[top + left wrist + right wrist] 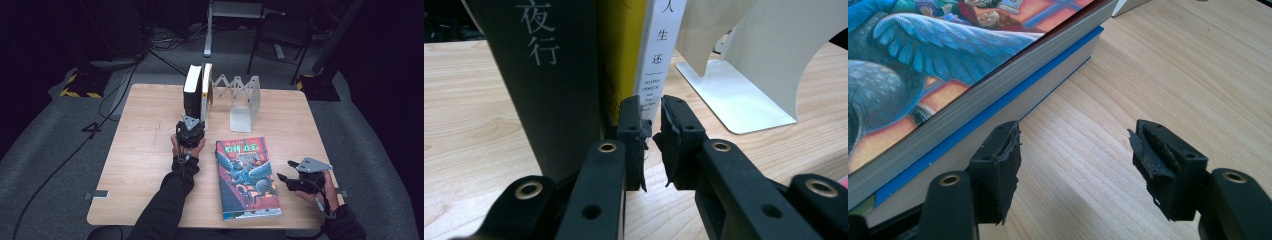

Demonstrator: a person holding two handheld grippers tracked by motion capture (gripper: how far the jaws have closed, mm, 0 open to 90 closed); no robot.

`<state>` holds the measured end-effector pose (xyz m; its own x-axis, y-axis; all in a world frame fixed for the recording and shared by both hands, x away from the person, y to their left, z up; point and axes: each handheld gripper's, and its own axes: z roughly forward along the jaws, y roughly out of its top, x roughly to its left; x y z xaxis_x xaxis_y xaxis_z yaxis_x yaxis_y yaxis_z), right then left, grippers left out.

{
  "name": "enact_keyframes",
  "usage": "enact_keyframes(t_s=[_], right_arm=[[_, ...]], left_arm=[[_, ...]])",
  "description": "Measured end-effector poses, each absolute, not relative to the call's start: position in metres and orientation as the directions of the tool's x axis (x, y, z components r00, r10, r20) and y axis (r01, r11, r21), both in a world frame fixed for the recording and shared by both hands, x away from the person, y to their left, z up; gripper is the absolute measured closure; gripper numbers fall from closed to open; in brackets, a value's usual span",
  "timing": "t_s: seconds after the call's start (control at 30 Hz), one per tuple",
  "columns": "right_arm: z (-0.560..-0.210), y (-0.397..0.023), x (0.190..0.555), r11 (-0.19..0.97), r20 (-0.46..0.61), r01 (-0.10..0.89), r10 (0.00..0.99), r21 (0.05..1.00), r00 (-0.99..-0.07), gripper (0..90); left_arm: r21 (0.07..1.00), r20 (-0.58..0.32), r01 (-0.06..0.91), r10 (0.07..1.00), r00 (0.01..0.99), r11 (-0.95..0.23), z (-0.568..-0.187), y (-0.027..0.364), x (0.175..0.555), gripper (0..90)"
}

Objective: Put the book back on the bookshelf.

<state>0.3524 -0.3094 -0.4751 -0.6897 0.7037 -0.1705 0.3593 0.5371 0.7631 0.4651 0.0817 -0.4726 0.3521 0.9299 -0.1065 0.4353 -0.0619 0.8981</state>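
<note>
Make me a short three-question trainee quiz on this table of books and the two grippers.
1. True or false: the illustrated book stands upright in the bookend.
2. How many books stand upright beside the bookend?
3. Which gripper has its jaws nearly together with nothing between them: A) left gripper, B) right gripper?

Key:
1. False; it lies flat on the table.
2. Two: a dark book and a yellow-covered book with a white spine.
3. A.

Table (145, 150): 3 books (247, 177), white bookend (242, 102).
</note>
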Motion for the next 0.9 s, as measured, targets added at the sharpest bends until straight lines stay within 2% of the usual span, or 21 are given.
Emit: enact_keyframes(t_s=[0.9], right_arm=[[-0.476,-0.309,0.353,0.539,-0.167,0.363,0.702,0.76,-0.692,35.7]], left_arm=[[0.878,-0.057,0.463,0.937,0.346,-0.118,-0.466,0.083,0.482,78.5]])
